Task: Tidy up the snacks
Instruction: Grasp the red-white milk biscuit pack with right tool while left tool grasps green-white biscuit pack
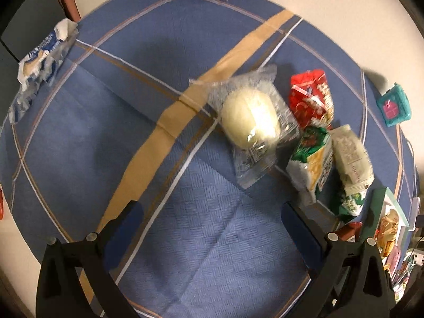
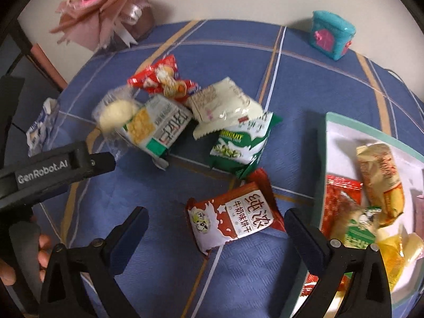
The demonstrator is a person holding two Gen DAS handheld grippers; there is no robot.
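Loose snack packets lie on a blue checked tablecloth [image 1: 185, 238]. In the left wrist view my left gripper [image 1: 212, 212] is open and empty, just short of a clear-wrapped pale bun [image 1: 251, 122]; beside the bun lie a red packet [image 1: 310, 98], a green-and-white cracker packet [image 1: 312, 164] and a cream packet [image 1: 349, 156]. In the right wrist view my right gripper [image 2: 216, 220] is open, with a red-and-white milk biscuit packet [image 2: 233, 217] lying between its fingers. A white tray with a teal rim [image 2: 328, 132] at the right holds several snacks. The left gripper body [image 2: 53, 169] shows at the left.
A blue-and-white packet [image 1: 42, 63] lies at the cloth's far left edge. A teal gift-shaped box [image 2: 331, 37] stands at the back right. A pink bouquet [image 2: 106, 8] sits at the back left. A green packet [image 2: 243, 143] lies mid-table. The cloth's rounded edge borders a pale surface.
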